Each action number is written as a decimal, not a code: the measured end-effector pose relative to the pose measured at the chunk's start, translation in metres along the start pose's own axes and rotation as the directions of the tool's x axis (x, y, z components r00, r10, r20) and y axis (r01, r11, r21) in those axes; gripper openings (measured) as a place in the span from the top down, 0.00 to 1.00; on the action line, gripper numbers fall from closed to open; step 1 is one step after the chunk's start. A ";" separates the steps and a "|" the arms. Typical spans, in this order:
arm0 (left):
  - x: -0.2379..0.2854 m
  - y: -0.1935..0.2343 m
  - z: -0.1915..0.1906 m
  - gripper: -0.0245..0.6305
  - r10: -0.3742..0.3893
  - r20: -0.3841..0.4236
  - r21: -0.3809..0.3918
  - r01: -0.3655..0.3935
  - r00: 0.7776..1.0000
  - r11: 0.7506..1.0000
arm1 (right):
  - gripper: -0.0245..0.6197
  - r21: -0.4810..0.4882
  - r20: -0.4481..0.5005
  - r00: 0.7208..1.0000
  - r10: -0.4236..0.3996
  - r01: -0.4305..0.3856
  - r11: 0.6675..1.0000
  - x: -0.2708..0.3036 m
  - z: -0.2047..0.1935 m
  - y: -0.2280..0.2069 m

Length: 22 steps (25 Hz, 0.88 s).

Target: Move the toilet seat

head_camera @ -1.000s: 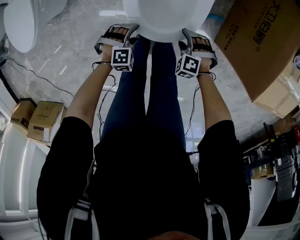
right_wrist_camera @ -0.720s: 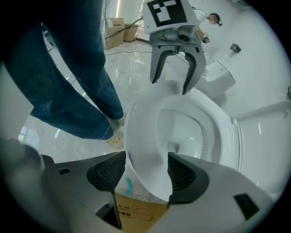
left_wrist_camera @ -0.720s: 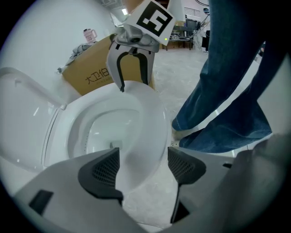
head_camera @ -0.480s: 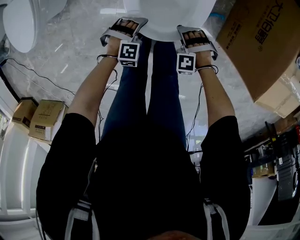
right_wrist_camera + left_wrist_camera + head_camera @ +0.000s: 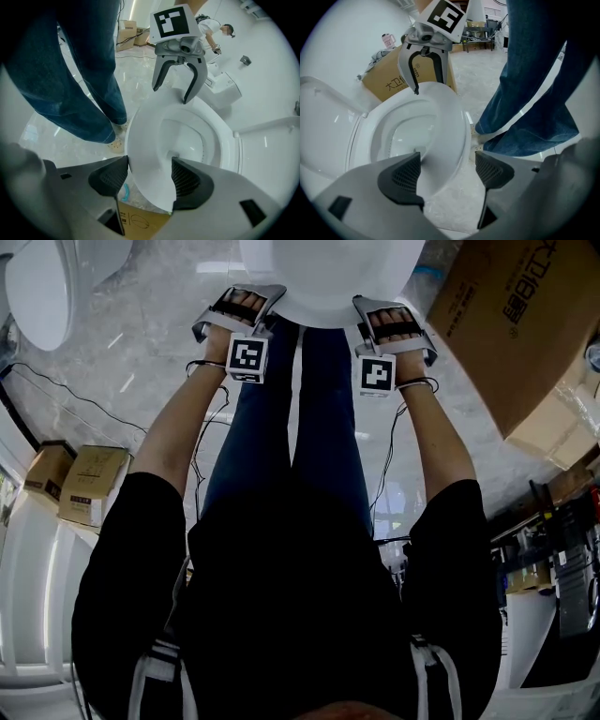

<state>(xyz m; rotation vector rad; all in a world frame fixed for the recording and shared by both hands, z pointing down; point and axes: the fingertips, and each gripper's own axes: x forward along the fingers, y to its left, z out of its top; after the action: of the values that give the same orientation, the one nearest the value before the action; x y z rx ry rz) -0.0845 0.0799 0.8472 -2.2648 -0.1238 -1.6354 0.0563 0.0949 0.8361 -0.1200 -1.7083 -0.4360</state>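
The white toilet (image 5: 328, 273) stands at the top of the head view with its seat (image 5: 454, 131) down on the bowl and its lid (image 5: 323, 122) raised behind. My left gripper (image 5: 447, 159) straddles the seat's edge. Its jaws have just been opening and now stand wide, the pads (image 5: 401, 176) clear of the rim. My right gripper (image 5: 150, 164) straddles the opposite side of the seat (image 5: 145, 154). Its jaws have also just been opening, and the rim lies loose between them. In the head view the left gripper (image 5: 236, 307) and the right gripper (image 5: 392, 320) flank the bowl's front.
A large cardboard box (image 5: 516, 324) lies close on the right of the toilet. A second toilet (image 5: 42, 287) stands at the upper left, with small boxes (image 5: 89, 484) and a cable (image 5: 75, 399) on the marble floor. The person's jeans-clad legs (image 5: 534, 93) stand just before the bowl.
Both grippers have rolled a little at the toilet's front rim, the right one more, so their marker cubes face differently. The hands have stayed in about the same place.
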 end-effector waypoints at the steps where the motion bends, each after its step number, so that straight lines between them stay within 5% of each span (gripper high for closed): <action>1: -0.002 0.002 0.001 0.42 0.010 0.001 0.003 -0.010 1.000 1.000 | 0.49 -0.002 0.005 1.000 -0.012 0.012 1.000 -0.004 0.000 -0.002; 16: -0.037 0.000 0.023 0.41 -0.014 0.048 0.116 0.008 0.999 0.993 | 0.49 0.084 0.070 0.984 -0.161 0.155 0.984 -0.069 -0.001 -0.033; 22: -0.046 0.010 0.024 0.41 0.055 0.029 0.101 -0.058 0.998 0.993 | 0.49 0.128 0.068 0.976 -0.204 0.195 0.973 -0.092 -0.002 -0.043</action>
<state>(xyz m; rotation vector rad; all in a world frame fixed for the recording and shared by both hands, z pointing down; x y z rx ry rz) -0.0753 0.0840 0.7957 -2.1936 -0.1449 -1.5356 0.0620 0.0698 0.7384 0.1249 -1.8302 -0.4806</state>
